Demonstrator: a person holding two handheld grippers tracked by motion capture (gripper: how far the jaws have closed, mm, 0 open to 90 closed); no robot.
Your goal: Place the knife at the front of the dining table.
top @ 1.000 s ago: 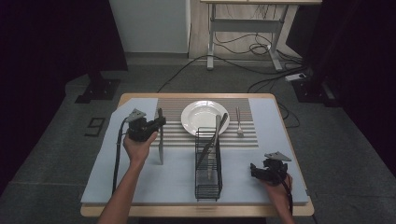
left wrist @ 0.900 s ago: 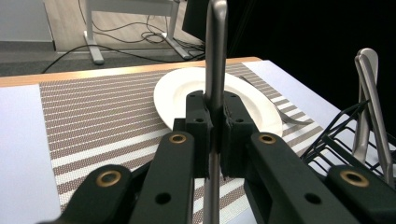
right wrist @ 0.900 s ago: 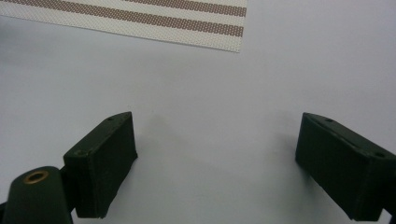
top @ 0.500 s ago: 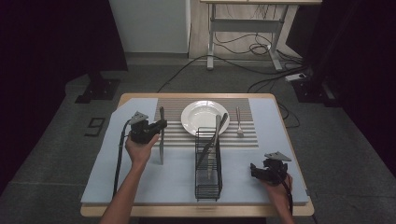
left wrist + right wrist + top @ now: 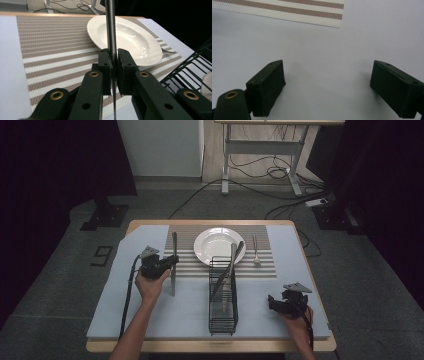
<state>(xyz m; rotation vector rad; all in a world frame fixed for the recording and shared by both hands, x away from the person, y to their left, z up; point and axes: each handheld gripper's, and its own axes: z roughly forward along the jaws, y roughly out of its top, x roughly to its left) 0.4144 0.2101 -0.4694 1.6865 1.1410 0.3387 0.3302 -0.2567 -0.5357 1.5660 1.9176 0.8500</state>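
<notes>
Resting low at the near right corner of the table (image 5: 310,347), right tool (image 5: 285,302) has its jaws spread wide over bare pale-blue mat (image 5: 317,45), nothing between them. Open mat runs between it and the black wire rack (image 5: 223,295), which stands near the table's centre with two long utensils leaning in it; their type is hard to make out. Left tool (image 5: 172,260) is clamped on a table knife (image 5: 173,265), which stands roughly upright at the left edge of the striped placemat (image 5: 55,50); its top is cut off in the left gripper view. White plate (image 5: 219,245) sits beyond the rack, apart from the knife. Fork (image 5: 256,252) lies right of the plate, partly hidden behind it in the left gripper view.
</notes>
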